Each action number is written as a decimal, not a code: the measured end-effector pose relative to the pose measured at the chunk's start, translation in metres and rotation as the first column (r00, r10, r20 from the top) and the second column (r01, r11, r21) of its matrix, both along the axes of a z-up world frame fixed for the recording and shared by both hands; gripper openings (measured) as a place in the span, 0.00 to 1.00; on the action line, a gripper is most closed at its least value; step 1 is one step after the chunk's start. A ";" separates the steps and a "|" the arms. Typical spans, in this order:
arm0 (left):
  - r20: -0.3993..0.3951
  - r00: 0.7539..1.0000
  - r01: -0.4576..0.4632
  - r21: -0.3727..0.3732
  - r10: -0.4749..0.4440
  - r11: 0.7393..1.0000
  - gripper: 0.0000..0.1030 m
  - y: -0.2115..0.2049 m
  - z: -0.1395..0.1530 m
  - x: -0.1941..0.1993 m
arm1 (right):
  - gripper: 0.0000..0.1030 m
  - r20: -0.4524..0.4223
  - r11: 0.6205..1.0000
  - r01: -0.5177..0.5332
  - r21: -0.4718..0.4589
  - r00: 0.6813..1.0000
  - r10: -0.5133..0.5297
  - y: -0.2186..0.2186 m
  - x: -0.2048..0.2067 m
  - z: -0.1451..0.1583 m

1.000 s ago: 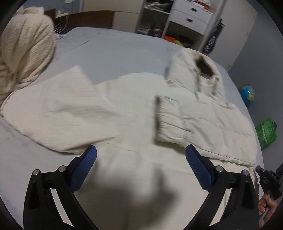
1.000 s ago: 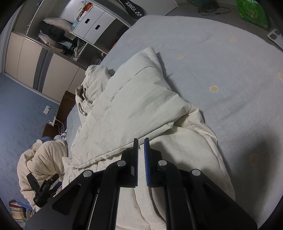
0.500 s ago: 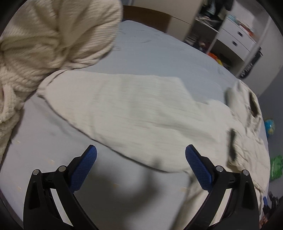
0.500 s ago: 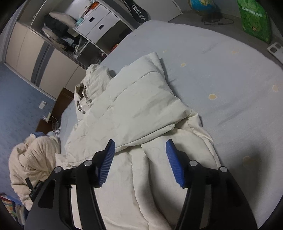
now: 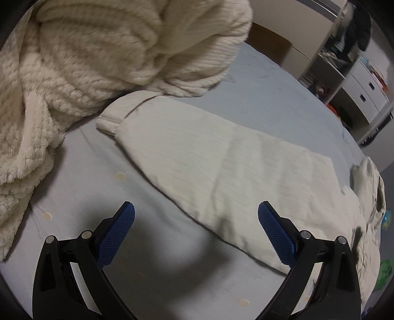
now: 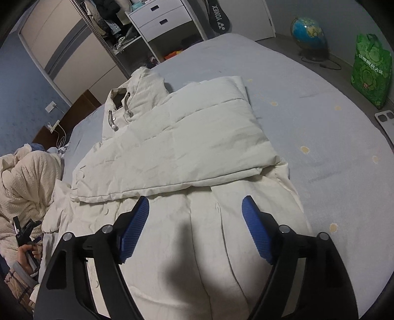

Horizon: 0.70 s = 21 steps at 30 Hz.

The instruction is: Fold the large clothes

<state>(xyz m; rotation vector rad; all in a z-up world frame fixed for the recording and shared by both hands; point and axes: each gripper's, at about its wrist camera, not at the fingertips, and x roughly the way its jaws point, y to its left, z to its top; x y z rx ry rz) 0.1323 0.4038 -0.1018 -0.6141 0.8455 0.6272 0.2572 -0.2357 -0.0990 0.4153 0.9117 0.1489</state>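
A cream padded hooded jacket [image 6: 177,145] lies on the blue-grey bed [image 6: 307,103]. One sleeve is folded across its chest, and the hood [image 6: 133,91] points to the far side. In the left wrist view the other sleeve [image 5: 221,172] lies stretched out flat, its cuff [image 5: 115,115] touching a fluffy blanket. My left gripper [image 5: 197,233] is open and empty, hovering over the sleeve's near edge. My right gripper [image 6: 195,221] is open and empty above the jacket's lower body.
A heap of cream fluffy blanket [image 5: 98,61] fills the bed's corner beside the cuff. A wardrobe and white drawers [image 6: 160,22] stand beyond the bed. A globe [image 6: 307,34] and a green bag [image 6: 369,66] are on the floor.
My right gripper opened and let go of the folded sleeve, then backed off. My left gripper swung left from the jacket's body to the stretched-out sleeve near the blanket.
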 end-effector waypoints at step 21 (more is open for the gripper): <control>0.022 1.000 -0.007 -0.062 0.009 0.998 0.82 0.043 -0.039 0.014 | 0.72 -0.006 0.996 -0.057 -0.066 0.998 0.057 0.017 0.001 -0.002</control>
